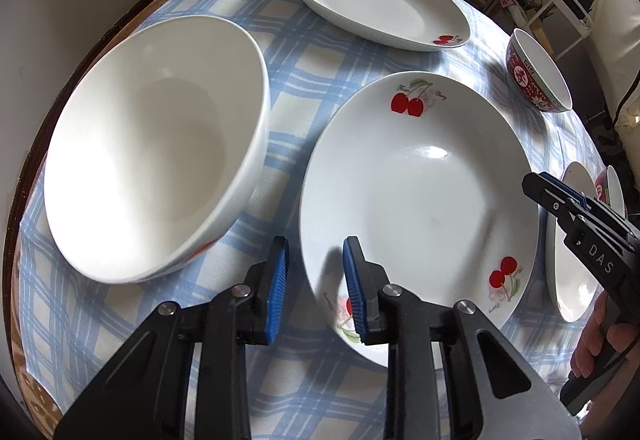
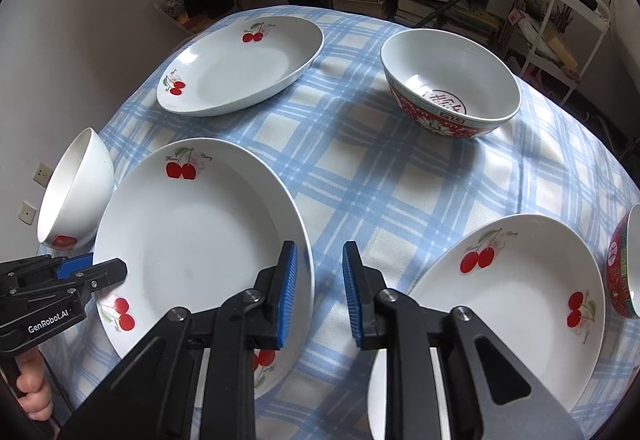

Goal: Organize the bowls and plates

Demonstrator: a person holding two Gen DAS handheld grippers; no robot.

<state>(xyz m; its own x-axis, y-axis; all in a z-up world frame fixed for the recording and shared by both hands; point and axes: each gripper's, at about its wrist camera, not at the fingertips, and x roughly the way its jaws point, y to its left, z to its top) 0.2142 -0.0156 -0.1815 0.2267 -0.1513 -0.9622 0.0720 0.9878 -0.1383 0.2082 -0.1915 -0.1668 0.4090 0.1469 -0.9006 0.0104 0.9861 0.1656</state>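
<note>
Left wrist view puts your left gripper (image 1: 316,280) astride the near rim of the middle cherry plate (image 1: 420,200), jaws narrowed, pads not visibly pressing it. Your right gripper (image 2: 320,292) straddles that plate's opposite rim, equally narrow, gripping nothing. Beside the plate sits a white bowl (image 1: 152,148); a red patterned bowl (image 2: 452,92) stands farther back on the checked tablecloth (image 2: 360,180).

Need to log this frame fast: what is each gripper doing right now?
Left gripper: open, straddling the near plate's left rim, pads not pressing it.
Right gripper: open, straddling that plate's right rim, holding nothing.
</note>
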